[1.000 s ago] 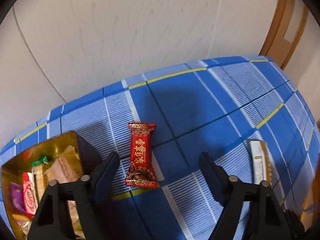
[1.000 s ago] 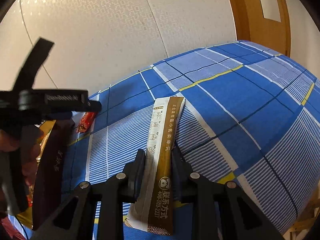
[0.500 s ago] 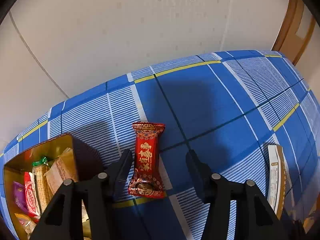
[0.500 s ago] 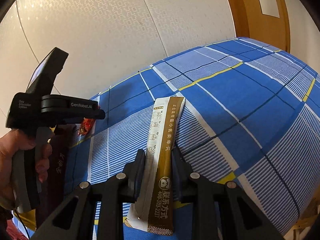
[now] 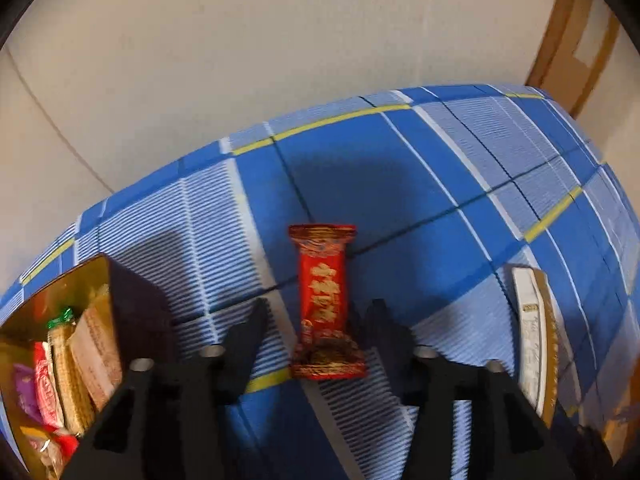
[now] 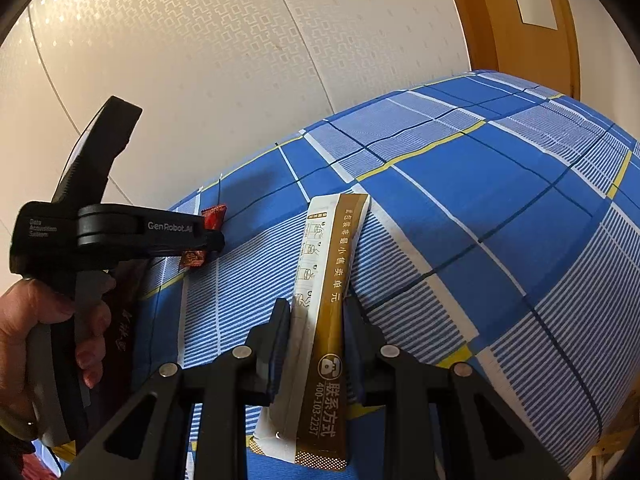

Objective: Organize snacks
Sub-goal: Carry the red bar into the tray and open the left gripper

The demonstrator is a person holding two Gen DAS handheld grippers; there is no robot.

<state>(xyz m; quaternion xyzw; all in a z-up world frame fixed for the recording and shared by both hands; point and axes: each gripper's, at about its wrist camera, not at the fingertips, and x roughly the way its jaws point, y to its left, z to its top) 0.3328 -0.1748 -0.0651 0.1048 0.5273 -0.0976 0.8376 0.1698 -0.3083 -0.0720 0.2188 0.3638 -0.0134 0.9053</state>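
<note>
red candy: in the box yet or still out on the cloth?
Out. The red candy lies flat on the blue checked cloth between the left gripper fingers, whose jaws are opening; the snack box sits beside it.

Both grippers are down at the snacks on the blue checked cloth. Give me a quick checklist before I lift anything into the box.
1. Right gripper clamped on gold sachet: ok.
2. Red candy between left gripper fingers: ok.
3. Left pads pressing candy: not ok, gaps both sides, jaws opening.
4. Box open: ok.
5. Room left in box: cannot tell.
</note>
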